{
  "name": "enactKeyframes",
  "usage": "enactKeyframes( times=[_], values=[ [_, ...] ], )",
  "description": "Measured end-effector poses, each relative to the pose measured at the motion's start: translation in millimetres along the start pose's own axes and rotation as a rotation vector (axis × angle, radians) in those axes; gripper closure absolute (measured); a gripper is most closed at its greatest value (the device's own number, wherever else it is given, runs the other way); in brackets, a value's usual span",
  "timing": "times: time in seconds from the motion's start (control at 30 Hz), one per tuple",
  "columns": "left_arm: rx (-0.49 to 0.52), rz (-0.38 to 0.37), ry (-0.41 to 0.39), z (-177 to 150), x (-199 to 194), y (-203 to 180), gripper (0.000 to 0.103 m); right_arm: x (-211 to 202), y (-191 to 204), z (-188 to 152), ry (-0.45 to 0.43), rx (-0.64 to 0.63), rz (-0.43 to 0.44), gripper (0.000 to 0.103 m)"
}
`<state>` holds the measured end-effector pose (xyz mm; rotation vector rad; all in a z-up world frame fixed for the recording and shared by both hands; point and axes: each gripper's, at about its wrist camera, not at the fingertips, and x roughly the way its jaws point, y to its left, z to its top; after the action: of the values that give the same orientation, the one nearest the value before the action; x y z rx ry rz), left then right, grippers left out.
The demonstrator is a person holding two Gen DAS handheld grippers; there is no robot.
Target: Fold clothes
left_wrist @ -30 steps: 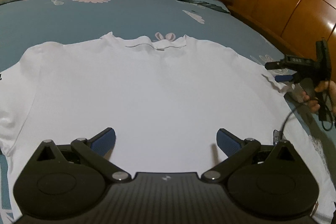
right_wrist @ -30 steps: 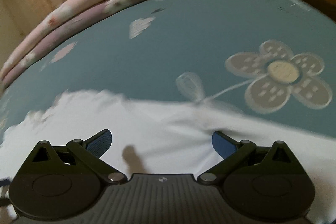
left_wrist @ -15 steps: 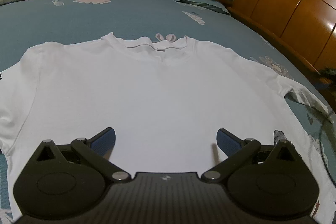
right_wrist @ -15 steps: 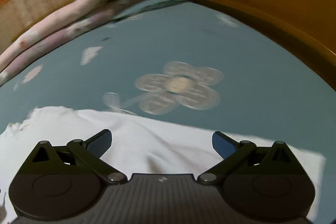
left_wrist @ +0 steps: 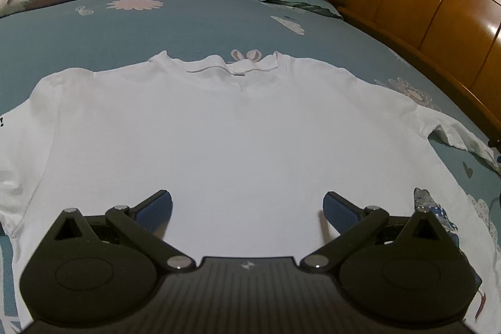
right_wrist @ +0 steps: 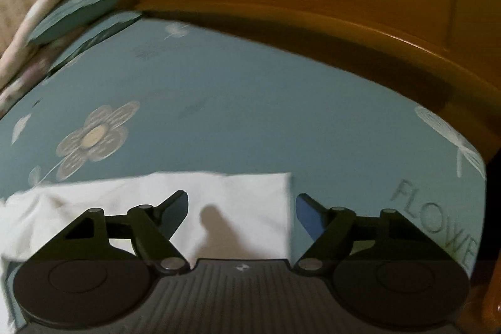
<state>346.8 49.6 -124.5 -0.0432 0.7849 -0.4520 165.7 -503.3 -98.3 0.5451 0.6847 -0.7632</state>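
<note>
- The shirt [left_wrist: 238, 140] lay flat on the bed [left_wrist: 194, 27], collar at the far side, body spread wide, its right sleeve [right_wrist: 219, 202] stretched out toward the headboard [left_wrist: 438, 5].
- The left gripper [left_wrist: 247, 208] hung over the near middle of the shirt with its jaws wide apart and nothing between them. Closing there would likely have pinched a random fold of the body rather than an edge, and dragged the cloth out of its flat lie.
- The right gripper [right_wrist: 242, 215] sat over the sleeve's end, jaws closing but not yet pressing. The sleeve's cuff edge lay between the fingers, nearer the right one.
- Because the cuff edge ran just inside the right finger [right_wrist: 308, 216], the pads could have closed on a thin strip of cloth only, which might slip free once lifted.
- The right-wrist view was blurred, so the hand seemed in motion; a closing on the move could have missed the sleeve or bunched it.
- The jaws could also have caught the bed sheet under the sleeve, and a lift would then pull both up together.
- If the sleeve were lifted too far or too fast with nothing holding the shirt down, the shoulder and body would probably shift and wrinkle, spoiling a straight fold line.
</note>
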Motion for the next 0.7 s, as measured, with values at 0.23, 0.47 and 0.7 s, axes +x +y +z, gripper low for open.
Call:
enactKeyframes(
  times=[0.23,0.47,0.7],
  values=[
    [0.029,0.015,-0.004,-1.5,1.5,-3.3,0.001,17.6,1.5,-0.3,-0.018,-0.063,-0.042,0.032],
    [0.049,0.025,-0.004,-2.3,1.9,-5.3,0.001,25.2,34.1,5.5,-0.013,-0.227,-0.069,0.086],
    [0.046,0.025,-0.001,-1.2,2.2,-5.0,0.001,34.7,49.3,34.3,-0.050,-0.240,-0.098,0.087]
  ],
)
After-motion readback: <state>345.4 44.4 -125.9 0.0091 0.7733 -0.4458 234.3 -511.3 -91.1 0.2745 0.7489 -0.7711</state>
